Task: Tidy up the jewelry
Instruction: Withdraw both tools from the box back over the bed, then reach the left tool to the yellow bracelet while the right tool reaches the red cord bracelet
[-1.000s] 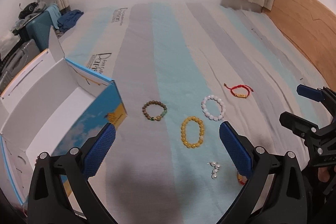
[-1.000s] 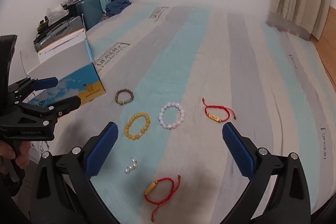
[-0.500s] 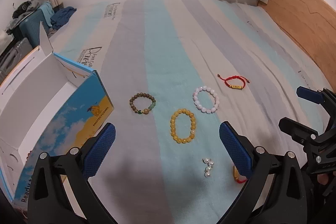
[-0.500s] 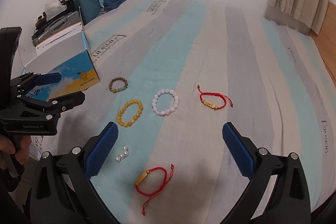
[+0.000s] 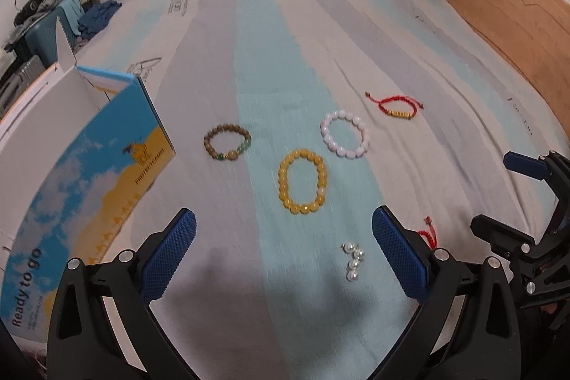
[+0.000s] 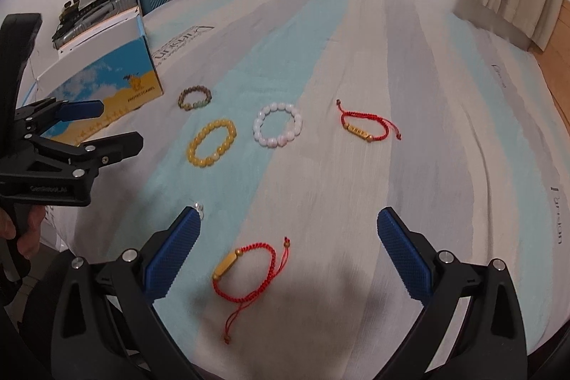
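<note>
The left gripper is spread wide and holds nothing, hovering above the bed with its blue pads clear of every piece. Just ahead of it, between the lines of its fingers, lies the yellow bracelet; the pearls lie nearer, close inside the right pad. Beyond the yellow bracelet sit the brown bracelet to the left and the white bracelet to the right, each apart from the others. A red cord bracelet lies farthest out on the right. The open box stands on the bed to the left of the gripper.

The right gripper is likewise fully released and empty. A second red cord with a gold bar lies flat on the bed between its pads, nearer the left one, touching neither. The pearls show only partly behind the tip of its left pad. A hand grips the left gripper's handle at the left edge of the right wrist view.
</note>
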`<state>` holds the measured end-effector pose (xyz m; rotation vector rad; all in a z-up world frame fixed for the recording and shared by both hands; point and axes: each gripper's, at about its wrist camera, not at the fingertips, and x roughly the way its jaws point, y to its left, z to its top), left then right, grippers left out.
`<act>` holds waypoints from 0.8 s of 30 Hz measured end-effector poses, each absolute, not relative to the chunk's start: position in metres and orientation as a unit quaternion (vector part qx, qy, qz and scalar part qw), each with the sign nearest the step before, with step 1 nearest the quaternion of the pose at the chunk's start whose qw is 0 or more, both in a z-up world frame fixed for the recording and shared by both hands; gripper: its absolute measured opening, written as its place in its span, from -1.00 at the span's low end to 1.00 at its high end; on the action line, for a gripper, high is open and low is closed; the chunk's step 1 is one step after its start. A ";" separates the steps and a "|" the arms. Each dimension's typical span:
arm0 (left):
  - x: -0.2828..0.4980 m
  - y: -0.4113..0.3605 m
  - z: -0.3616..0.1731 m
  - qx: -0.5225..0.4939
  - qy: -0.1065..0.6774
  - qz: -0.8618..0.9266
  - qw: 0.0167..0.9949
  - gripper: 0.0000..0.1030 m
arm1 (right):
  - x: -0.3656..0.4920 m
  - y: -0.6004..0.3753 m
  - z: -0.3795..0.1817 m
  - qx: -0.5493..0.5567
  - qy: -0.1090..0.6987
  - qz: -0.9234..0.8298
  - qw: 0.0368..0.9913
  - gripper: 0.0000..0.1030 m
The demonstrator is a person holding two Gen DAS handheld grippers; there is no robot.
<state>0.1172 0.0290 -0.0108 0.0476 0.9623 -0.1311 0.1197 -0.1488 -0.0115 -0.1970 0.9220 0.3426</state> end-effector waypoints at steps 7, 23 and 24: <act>0.112 0.023 -0.024 0.025 0.467 -0.068 0.881 0.89 | 0.109 -0.148 -0.025 -0.111 0.442 0.173 0.873 0.84; 0.146 0.013 -0.063 0.006 0.475 -0.089 0.875 0.80 | 0.118 -0.159 -0.060 -0.101 0.471 0.173 0.859 0.61; 0.149 0.013 -0.066 0.004 0.478 -0.090 0.874 0.79 | 0.118 -0.160 -0.063 -0.100 0.475 0.173 0.857 0.58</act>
